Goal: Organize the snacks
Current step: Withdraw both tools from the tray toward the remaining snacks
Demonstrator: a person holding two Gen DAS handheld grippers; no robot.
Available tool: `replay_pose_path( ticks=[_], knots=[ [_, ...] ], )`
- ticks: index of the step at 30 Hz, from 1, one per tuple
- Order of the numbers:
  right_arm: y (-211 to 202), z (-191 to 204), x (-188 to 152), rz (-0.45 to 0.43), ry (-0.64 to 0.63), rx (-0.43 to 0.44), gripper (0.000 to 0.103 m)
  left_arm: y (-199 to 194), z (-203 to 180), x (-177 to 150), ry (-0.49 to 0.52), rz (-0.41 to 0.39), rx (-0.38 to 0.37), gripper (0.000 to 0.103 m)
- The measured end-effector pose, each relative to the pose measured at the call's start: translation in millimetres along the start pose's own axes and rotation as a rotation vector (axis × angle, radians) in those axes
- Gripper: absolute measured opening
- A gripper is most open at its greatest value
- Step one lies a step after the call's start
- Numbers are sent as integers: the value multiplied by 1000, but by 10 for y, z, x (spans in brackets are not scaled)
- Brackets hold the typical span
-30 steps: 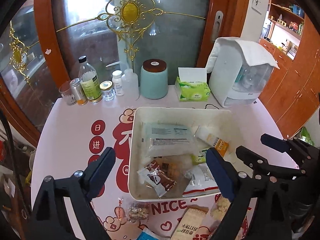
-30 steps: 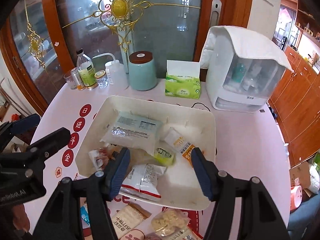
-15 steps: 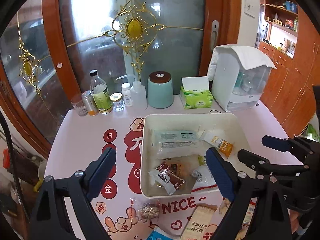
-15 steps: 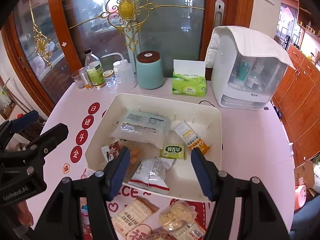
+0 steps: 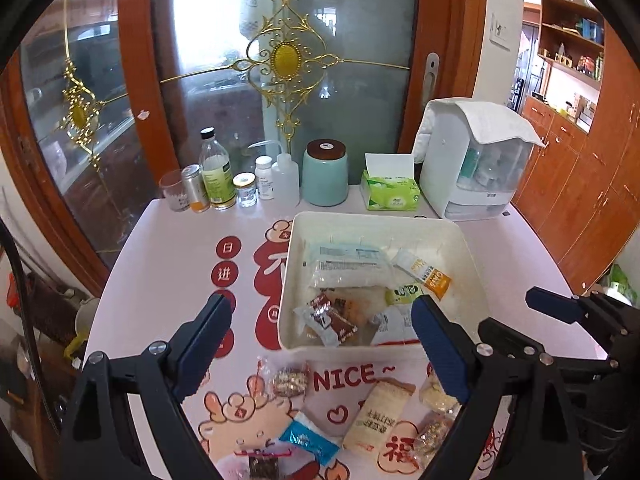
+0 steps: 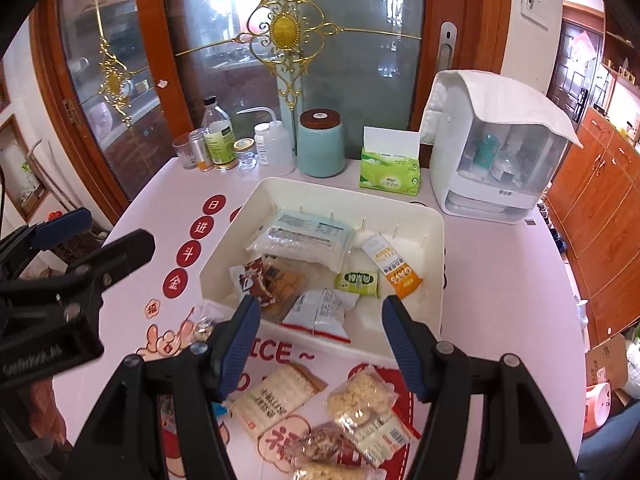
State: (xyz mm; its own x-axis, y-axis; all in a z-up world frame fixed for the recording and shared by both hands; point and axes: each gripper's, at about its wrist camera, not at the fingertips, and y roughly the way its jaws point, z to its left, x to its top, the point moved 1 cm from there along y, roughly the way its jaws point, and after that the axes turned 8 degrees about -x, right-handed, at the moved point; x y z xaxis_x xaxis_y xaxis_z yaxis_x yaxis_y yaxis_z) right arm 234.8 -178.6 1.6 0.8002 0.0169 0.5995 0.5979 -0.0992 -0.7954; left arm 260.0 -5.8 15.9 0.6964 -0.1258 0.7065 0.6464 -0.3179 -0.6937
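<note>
- Left wrist view: the left gripper point(image 5: 320, 340) hangs above the table with its blue-padded jaws spread wide — nothing between them.
- Beneath that gap sits the near wall of the white tray point(image 5: 384, 220), and just in front of it a small nut bar point(image 5: 289, 380) lies on the pink tablecloth point(image 5: 168, 248).
- Closer still are a blue packet point(image 5: 310, 440) and a pale cracker pack point(image 5: 378, 416), both outside the tray.
- Right wrist view: the right gripper point(image 6: 320, 344) is likewise spread, empty, poised over the tray's front edge.
- Inside the tray lie a big clear bag point(image 6: 302, 240) at the back, an orange sachet point(image 6: 394, 266) and a green packet point(image 6: 357, 282) toward the right, a brown wrapper point(image 6: 254, 280) on the left, and a white-and-red pouch point(image 6: 324, 312) leaning on the front wall.
- On the cloth below the right claw — a bag of puffed bites point(image 6: 358, 398) with more small packs beside it.
- Along the table's far edge stand bottles point(image 6: 218, 140), a teal jar point(image 6: 321, 144), a green tissue box point(image 6: 390, 172) and a white appliance point(image 6: 492, 148) draped with a cloth.
</note>
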Motion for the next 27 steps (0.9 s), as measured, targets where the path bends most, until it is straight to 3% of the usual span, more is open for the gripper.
replay_pose_path(
  ticks=[14, 18, 27],
  knots=[
    [-399, 80, -567, -3, -50, 81, 67, -513, 65, -635, -5, 30, 21, 96],
    [-327, 227, -717, 24, -69, 114, 76, -572, 224, -888, -20, 46, 20, 97],
    [-37, 732, -1035, 90, -178, 139, 77, -402, 817, -1624, -133, 147, 44, 99]
  ],
)
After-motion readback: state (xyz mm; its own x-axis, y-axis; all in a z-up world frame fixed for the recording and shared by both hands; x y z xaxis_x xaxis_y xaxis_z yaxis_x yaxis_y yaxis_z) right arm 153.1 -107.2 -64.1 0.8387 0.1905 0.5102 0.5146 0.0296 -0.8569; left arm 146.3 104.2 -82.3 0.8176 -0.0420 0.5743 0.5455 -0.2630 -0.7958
